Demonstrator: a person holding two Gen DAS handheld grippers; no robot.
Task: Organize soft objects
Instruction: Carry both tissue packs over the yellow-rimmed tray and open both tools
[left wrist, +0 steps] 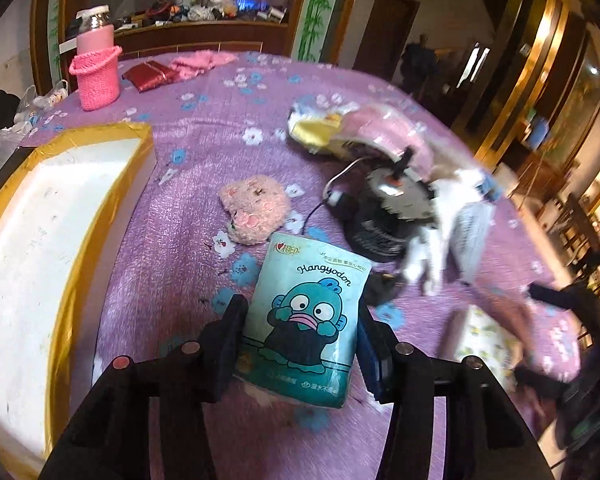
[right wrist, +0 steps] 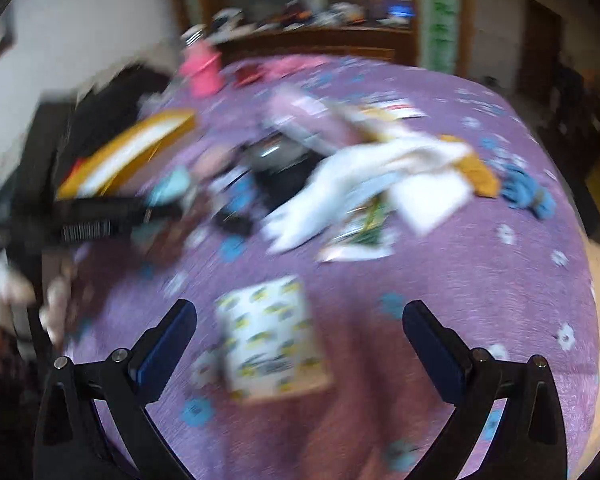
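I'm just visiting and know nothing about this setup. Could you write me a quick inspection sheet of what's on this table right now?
Surface: purple flowered cloth covering the table.
Job's things: teal tissue pack; fluffy pink plush; patterned tissue pack; white cloth; white box with yellow tape, nothing seen inside.
Clutter: pink bottle in knitted holder; red pouch; black round device.
Grippers: left gripper shut on the teal tissue pack; right gripper open above the patterned pack.
Cables: cord at the black device.
Surroundings: wooden cabinet, dim room; right view blurred.
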